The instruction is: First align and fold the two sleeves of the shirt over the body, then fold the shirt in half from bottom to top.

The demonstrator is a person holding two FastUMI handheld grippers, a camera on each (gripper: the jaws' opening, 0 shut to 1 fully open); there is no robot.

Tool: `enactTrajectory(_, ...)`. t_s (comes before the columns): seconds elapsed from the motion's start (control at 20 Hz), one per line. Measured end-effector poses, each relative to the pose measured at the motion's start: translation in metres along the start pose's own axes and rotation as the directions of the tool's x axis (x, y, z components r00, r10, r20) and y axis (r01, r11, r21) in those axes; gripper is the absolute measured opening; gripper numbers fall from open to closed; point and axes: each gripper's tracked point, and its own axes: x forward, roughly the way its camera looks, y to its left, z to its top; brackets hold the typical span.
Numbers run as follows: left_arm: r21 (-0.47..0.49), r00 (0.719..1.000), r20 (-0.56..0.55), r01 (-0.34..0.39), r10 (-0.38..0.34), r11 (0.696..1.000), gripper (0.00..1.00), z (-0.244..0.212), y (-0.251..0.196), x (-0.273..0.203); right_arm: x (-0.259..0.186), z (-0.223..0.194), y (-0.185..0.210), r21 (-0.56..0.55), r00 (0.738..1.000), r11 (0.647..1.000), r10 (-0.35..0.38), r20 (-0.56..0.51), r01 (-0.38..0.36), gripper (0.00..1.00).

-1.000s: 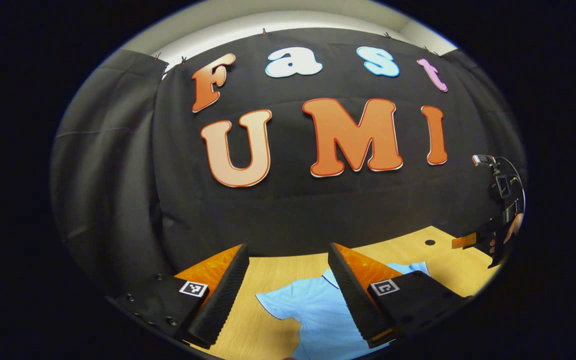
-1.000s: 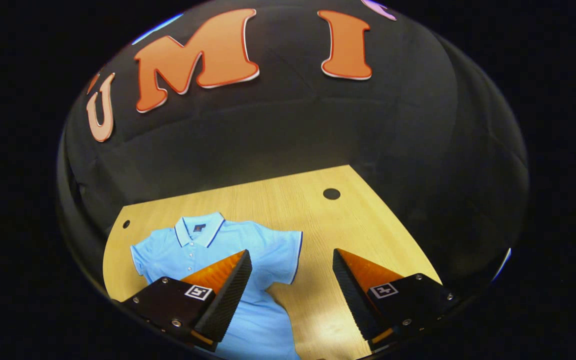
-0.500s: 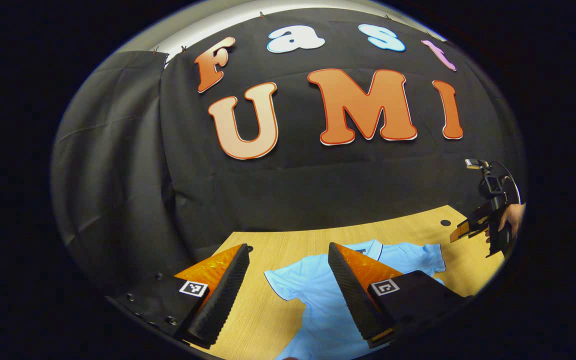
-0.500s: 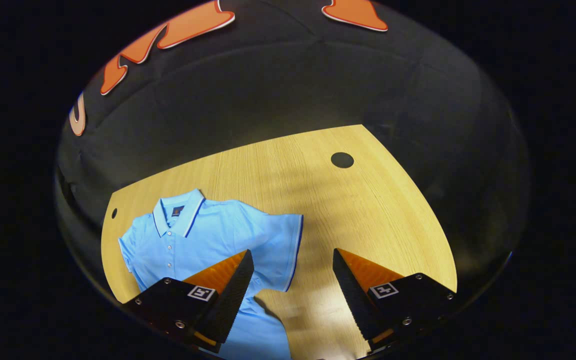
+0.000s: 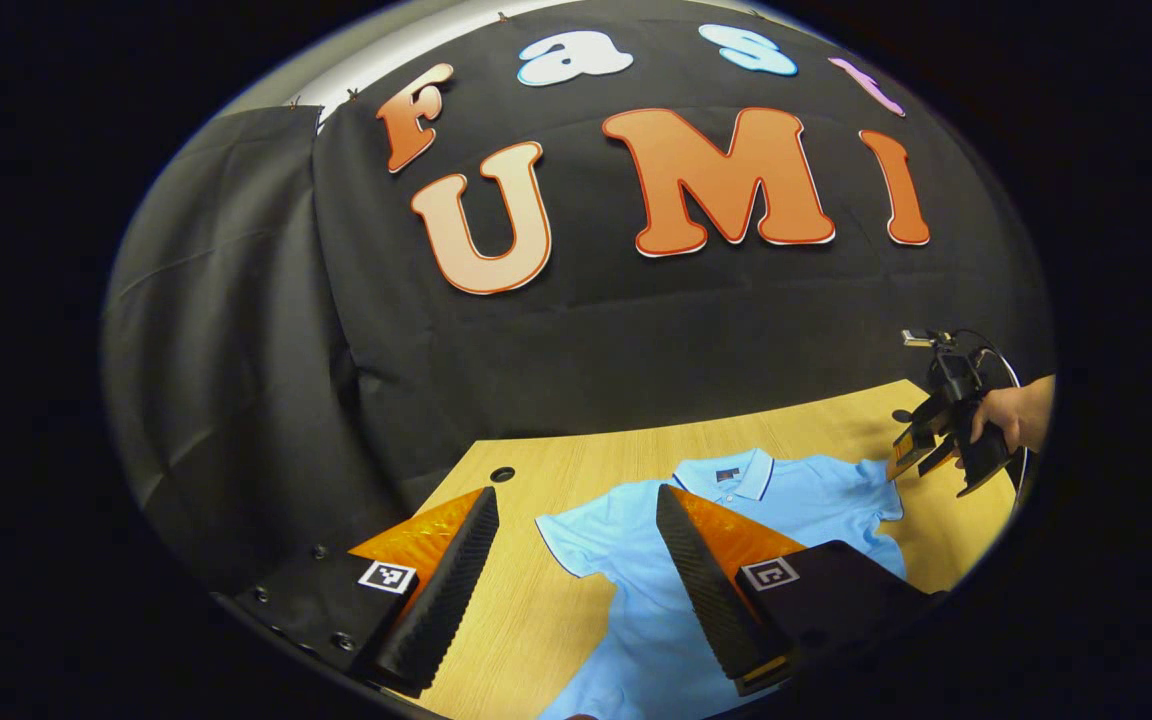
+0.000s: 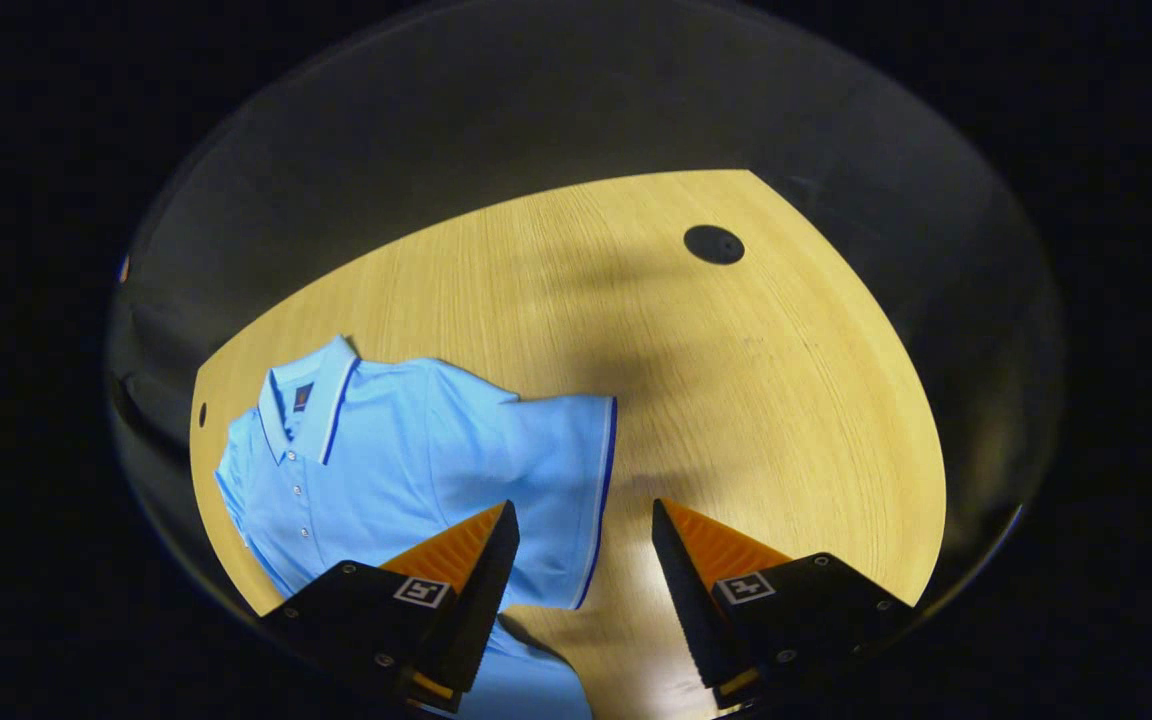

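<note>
Left gripper point(image 5: 576, 560): jaws wide apart, holding nothing; polo shirt point(image 5: 796, 495) beyond.
Right gripper point(image 6: 576, 560): jaws wide apart, empty, over the sleeve point(image 6: 561, 480).
Left gripper view, right edge: a hand point(image 5: 1011, 415) holding that gripper.

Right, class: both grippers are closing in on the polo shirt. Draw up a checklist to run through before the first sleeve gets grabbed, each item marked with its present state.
1. Shirt lies flat on the table, collar away: ok.
2. Both sleeves unfolded: ok.
3. Right gripper open, its gap over the sleeve hem: ok.
4. Left gripper open beside the other sleeve: ok.
5. Fingers touching cloth: cannot tell.
6. Bottom hem straight: cannot tell.
</note>
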Motion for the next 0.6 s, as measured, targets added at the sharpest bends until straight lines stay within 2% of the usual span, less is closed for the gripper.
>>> enactTrajectory(0.3,0.010,0.999,-0.030,-0.009,0.009,1.000,1.00,-0.007,0.001,0.001,0.020,-0.009,0.006,0.060,0.995,0.998,-0.018,-0.096,0.024,0.58)
enactTrajectory(0.35,0.011,0.999,-0.035,-0.011,0.011,1.000,1.00,-0.008,0.002,0.002,0.023,-0.009,0.006,0.065,0.994,0.997,-0.030,-0.106,0.037,0.48)
enactTrajectory(0.5,0.014,0.999,-0.036,-0.015,0.015,1.000,1.00,-0.006,0.003,0.003,0.026,-0.011,-0.001,0.077,0.983,0.991,-0.096,-0.157,0.109,0.33)
enactTrajectory(0.55,0.014,0.999,-0.036,-0.016,0.016,1.000,1.00,-0.007,0.004,0.003,0.025,-0.010,0.000,0.083,0.982,0.989,-0.109,-0.157,0.124,0.23)
enactTrajectory(0.6,0.013,0.999,-0.037,-0.016,0.017,1.000,1.00,-0.010,0.003,0.004,0.024,-0.010,0.001,0.087,0.980,0.988,-0.115,-0.160,0.130,0.20)
